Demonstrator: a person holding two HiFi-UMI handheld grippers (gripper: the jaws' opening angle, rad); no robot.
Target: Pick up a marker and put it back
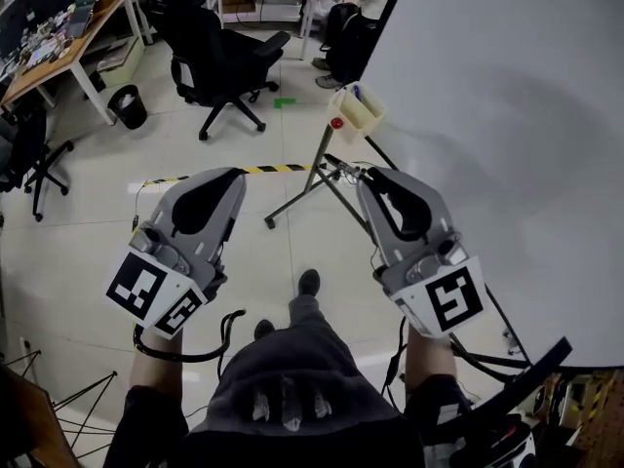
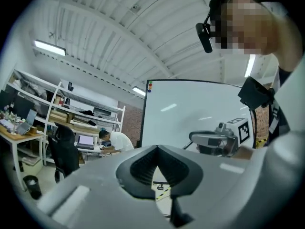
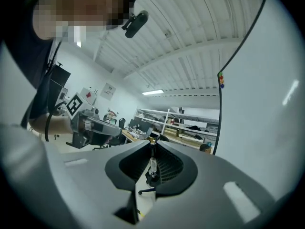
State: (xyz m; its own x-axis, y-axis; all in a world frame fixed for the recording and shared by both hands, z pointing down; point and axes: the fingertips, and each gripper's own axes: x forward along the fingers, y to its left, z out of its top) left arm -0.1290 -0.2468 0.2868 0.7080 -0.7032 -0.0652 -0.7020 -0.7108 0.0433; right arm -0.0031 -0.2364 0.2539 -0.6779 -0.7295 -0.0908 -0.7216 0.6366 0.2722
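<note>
Presumably the marker [image 1: 357, 93], a slim blue-tipped stick standing in the cream tray [image 1: 366, 117] at the whiteboard's [image 1: 507, 144] edge, ahead of and well apart from the right gripper's [image 1: 369, 175] fingertips, would be light, stiff and smooth-sided. A squeeze across the middle of its barrel looked safest, lest it pivot between the pads. Only the head view showed that tray, while the left gripper view showed the left gripper's [image 2: 156, 148] fingers meeting at their tips on nothing, and the right gripper view showed its 2 fingers a narrow slit apart, empty.
</note>
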